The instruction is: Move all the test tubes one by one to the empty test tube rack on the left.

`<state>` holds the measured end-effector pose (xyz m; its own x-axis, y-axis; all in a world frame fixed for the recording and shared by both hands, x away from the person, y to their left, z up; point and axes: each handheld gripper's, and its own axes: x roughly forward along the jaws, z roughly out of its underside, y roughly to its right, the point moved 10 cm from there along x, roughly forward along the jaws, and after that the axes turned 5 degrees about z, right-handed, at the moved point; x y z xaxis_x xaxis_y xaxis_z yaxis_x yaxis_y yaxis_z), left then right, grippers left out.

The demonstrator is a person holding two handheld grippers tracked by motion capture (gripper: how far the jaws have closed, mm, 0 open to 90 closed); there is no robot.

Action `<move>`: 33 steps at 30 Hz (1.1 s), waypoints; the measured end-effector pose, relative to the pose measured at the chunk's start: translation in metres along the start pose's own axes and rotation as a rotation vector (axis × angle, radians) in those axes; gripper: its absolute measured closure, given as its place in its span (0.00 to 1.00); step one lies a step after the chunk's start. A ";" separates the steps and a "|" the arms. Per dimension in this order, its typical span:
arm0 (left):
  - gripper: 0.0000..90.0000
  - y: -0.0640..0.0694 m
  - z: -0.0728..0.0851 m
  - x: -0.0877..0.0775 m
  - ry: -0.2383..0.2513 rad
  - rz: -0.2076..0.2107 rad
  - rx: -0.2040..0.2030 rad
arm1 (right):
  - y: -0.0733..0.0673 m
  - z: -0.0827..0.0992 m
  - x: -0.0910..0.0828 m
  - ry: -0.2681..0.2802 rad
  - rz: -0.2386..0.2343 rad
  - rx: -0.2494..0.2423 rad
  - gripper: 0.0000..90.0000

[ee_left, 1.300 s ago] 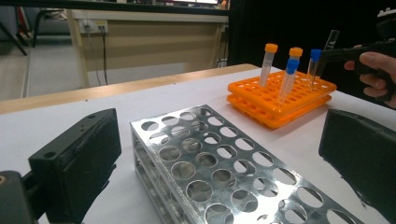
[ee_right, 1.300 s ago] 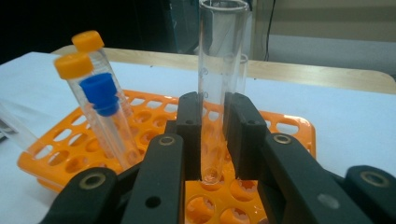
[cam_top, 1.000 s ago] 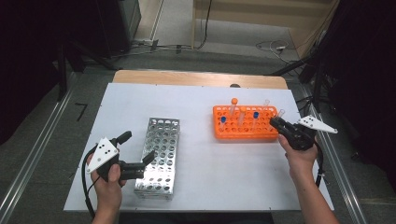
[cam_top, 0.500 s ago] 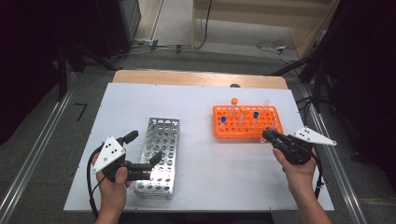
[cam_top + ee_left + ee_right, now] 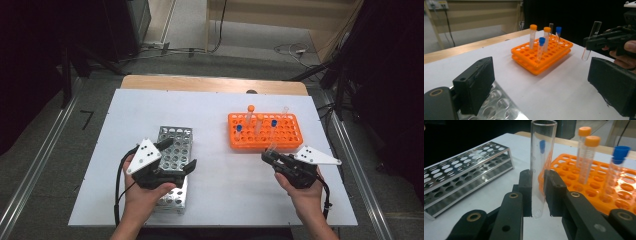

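The right gripper [image 5: 268, 155] is pinching a clear glass tube [image 5: 541, 165] between its two black jaws, near the tube's lower end, so the rounded bottom hangs just below the pads. The tube has no cap and stands almost upright. In the high view it is held above the white table [image 5: 220, 110], just in front of the near edge of the orange rack [image 5: 262, 137] and apart from it.

The orange rack stands on the right half of the table. It holds two tubes with orange caps [image 5: 533, 27] and two with blue caps [image 5: 542, 40], all upright, and one more clear tube at its far right corner; most of its holes are free.

The left gripper [image 5: 177, 160] has its jaws spread wide with nothing between them. It is above the near part of the metal rack [image 5: 175, 150], which lies on the left half of the table, and all the holes that can be seen in this rack are free.

Between the two racks there is a broad strip of bare table. The far part of the table behind both racks is also bare, up to the wooden edge [image 5: 210, 84]. The near end of the metal rack comes close to the front edge of the table.
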<state>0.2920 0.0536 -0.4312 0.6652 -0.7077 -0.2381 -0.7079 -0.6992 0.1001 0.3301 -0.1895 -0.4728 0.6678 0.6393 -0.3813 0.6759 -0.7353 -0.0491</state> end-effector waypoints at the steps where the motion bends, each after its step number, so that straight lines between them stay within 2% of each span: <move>1: 0.12 0.001 -0.002 0.004 -0.002 -0.009 0.000 | -0.002 0.000 0.001 -0.001 -0.006 -0.002 0.82; 2: 0.18 0.001 -0.004 0.008 -0.006 -0.020 0.001 | -0.006 0.001 0.004 -0.005 -0.013 -0.013 0.82; 3: 0.20 0.005 -0.007 0.015 -0.005 -0.007 -0.002 | -0.008 0.001 0.005 -0.007 -0.016 -0.021 0.82; 4: 0.21 0.005 -0.007 0.015 -0.005 -0.007 -0.002 | -0.009 0.002 0.006 -0.009 -0.020 -0.022 0.82; 9: 0.26 0.015 -0.006 0.030 -0.038 0.053 -0.010 | -0.019 0.005 0.011 -0.025 -0.036 -0.055 0.82; 14: 0.31 0.022 -0.001 0.037 -0.067 0.081 -0.012 | -0.027 0.008 0.017 -0.040 -0.044 -0.098 0.82; 15: 0.35 0.027 0.002 0.041 -0.083 0.109 -0.028 | -0.031 0.009 0.020 -0.048 -0.047 -0.118 0.82; 18: 0.42 0.032 0.004 0.044 -0.098 0.131 -0.029 | -0.036 0.012 0.024 -0.059 -0.053 -0.144 0.82; 20: 0.45 0.041 0.007 0.048 -0.116 0.164 -0.018 | -0.040 0.013 0.026 -0.067 -0.052 -0.168 0.82; 21: 0.47 0.041 0.007 0.048 -0.116 0.164 -0.018 | -0.042 0.014 0.027 -0.073 -0.053 -0.184 0.82; 25: 0.55 0.054 0.012 0.055 -0.149 0.213 -0.007 | -0.050 0.016 0.031 -0.084 -0.052 -0.234 0.82; 33: 0.63 0.066 0.015 0.064 -0.166 0.251 -0.010 | -0.064 0.021 0.037 -0.107 -0.066 -0.285 0.82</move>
<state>0.2846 -0.0368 -0.4539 0.4213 -0.8328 -0.3590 -0.8425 -0.5060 0.1850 0.3053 -0.1237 -0.5034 0.5931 0.6454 -0.4813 0.7872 -0.5905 0.1781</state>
